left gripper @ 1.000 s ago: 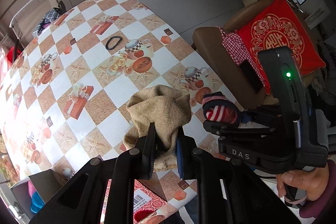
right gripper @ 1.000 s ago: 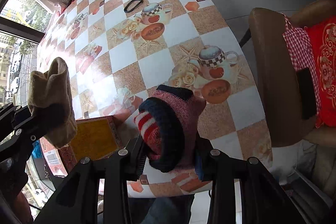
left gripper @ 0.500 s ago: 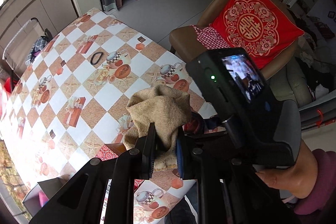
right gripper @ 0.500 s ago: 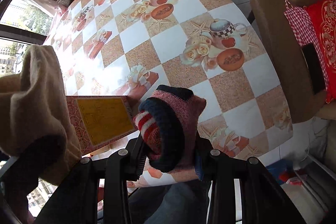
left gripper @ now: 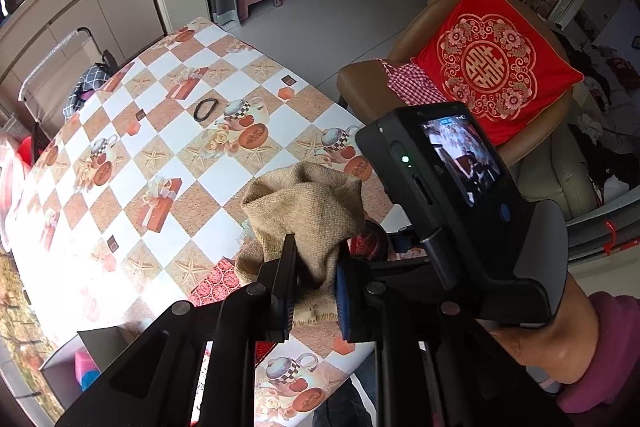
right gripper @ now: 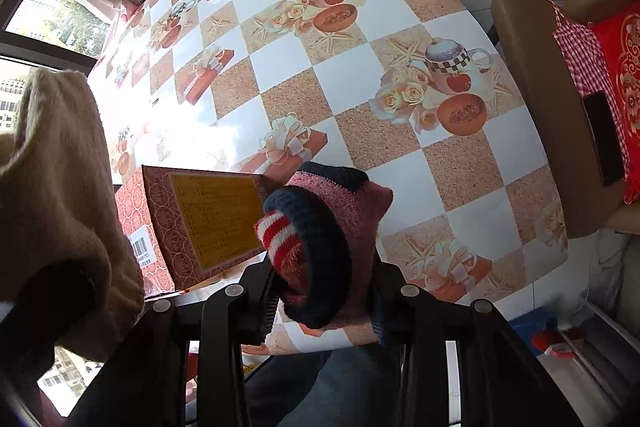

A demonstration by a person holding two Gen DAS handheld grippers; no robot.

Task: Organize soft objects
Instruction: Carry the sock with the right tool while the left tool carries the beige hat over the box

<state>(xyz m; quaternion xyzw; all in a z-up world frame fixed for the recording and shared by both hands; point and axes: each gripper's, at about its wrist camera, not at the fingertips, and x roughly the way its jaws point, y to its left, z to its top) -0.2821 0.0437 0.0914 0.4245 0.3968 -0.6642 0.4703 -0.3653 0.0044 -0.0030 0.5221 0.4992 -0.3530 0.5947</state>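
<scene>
Socks were held aloft over the table (right gripper: pixel 360 75), tan sock (left gripper: pixel 304 211) clamped in the left gripper (left gripper: pixel 314 291), striped sock (right gripper: pixel 320 235) in the right gripper (right gripper: pixel 324 307) at its 3 o'clock; firm grips seemed advisable.

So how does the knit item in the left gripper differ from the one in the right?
The beige sock is plain, single-coloured and coarse-woven; the striped sock mixes pink, navy and red-and-white bands. The beige one stands up with an open mouth, the striped one is rolled into a bundle. Both are clamped above the table, by the left gripper and right gripper.
</scene>
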